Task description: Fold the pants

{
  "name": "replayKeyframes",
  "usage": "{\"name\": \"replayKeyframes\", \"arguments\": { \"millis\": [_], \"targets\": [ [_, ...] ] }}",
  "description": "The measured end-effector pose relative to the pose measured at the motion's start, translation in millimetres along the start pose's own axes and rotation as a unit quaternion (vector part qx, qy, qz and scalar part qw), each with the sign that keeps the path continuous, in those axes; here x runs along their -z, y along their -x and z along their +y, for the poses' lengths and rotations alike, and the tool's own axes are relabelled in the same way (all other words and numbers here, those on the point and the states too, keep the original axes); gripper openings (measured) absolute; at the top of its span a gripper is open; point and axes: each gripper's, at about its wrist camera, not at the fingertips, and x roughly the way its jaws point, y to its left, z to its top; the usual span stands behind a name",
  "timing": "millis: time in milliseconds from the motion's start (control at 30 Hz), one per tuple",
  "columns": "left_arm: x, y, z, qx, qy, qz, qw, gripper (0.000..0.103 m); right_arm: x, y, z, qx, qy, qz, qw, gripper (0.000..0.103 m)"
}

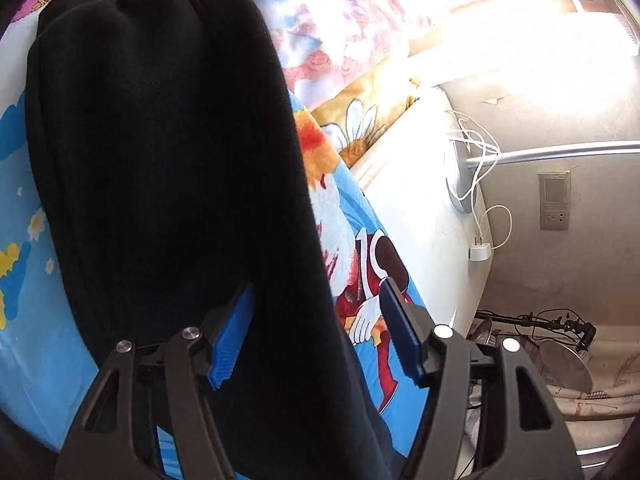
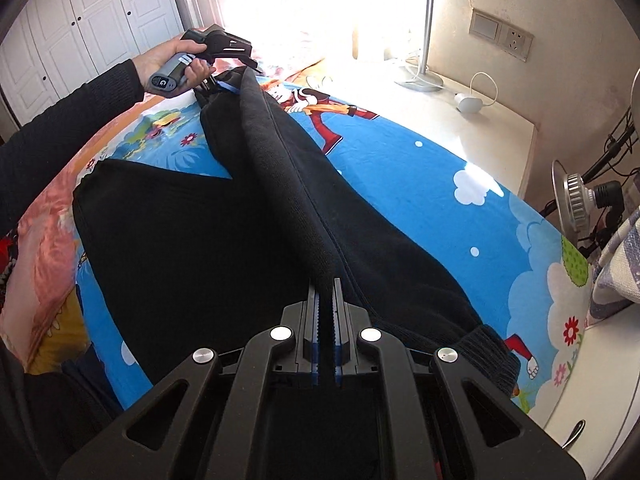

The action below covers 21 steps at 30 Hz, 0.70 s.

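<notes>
Black pants [image 2: 208,232] lie on a bed with a bright cartoon sheet [image 2: 420,184]. My right gripper [image 2: 326,282] is shut on a raised fold of the pants' edge near the ribbed cuff [image 2: 488,344]. The fold runs taut to the far end, where my left gripper [image 2: 230,80] sits at the pants in a person's hand. In the left wrist view the left gripper [image 1: 316,296] has its blue pads [image 1: 230,336] wide apart, with the black pants [image 1: 168,168] draped between them.
A white bedside table [image 2: 460,120] holds a lamp base [image 2: 420,80], a white cable and a charger [image 2: 468,102]. A wall socket [image 2: 516,42] is behind. White wardrobe doors [image 2: 92,20] stand at the far left. A lamp on a stand [image 2: 576,204] is at the right.
</notes>
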Motion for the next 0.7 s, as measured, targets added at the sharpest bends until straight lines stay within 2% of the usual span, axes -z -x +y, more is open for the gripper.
{"name": "replayKeyframes", "arguments": {
  "millis": [67,100,133,233,300,433,500,567,600,633,667,700],
  "targets": [
    [-9.0,-9.7,-2.2,-0.009,-0.007,0.006,0.9999,0.043,6.3,-2.1,3.3,-0.005,0.000,0.004,1.000,0.007],
    [-8.5,-12.2,1.5,-0.032,-0.003,0.008,0.9995,0.011,8.6,-2.5,4.4,-0.003,0.000,0.007,1.000,0.007],
    [-4.5,-9.0,9.6,-0.035,0.012,0.006,0.9993,0.008,10.6,-2.9,4.5,0.002,0.001,0.010,1.000,0.007],
    [18.2,32.1,21.8,0.014,0.003,-0.020,0.9997,0.008,19.3,4.4,-0.1,0.016,0.003,0.007,1.000,0.007],
    [50.3,77.6,43.2,0.054,-0.008,-0.045,0.9975,0.008,30.4,15.2,-0.8,0.023,-0.002,0.000,1.000,0.007],
    [144.9,155.0,117.7,0.098,-0.018,-0.084,0.9915,0.008,72.3,32.8,7.6,0.014,-0.022,-0.009,1.000,0.007],
    [203.9,173.7,167.4,0.100,-0.001,-0.095,0.9905,0.008,100.4,29.5,10.4,0.004,-0.045,0.001,0.999,0.007],
    [258.0,174.1,208.2,0.101,0.010,-0.095,0.9903,0.008,132.2,15.2,4.5,-0.001,-0.091,0.027,0.995,0.008],
    [278.5,170.0,223.6,0.096,0.011,-0.091,0.9911,0.008,146.6,8.1,0.0,0.001,-0.117,0.040,0.992,0.012],
    [292.9,163.2,236.9,0.096,0.011,-0.089,0.9913,0.008,160.3,4.0,-2.1,0.000,-0.137,0.045,0.990,0.022],
    [302.4,159.8,244.8,0.098,0.009,-0.093,0.9908,0.008,170.5,6.9,-2.1,-0.005,-0.154,0.035,0.987,0.026],
    [308.1,158.8,248.9,0.100,0.005,-0.102,0.9898,0.009,178.1,14.5,-2.0,-0.011,-0.178,0.016,0.984,0.035]
  ]
}}
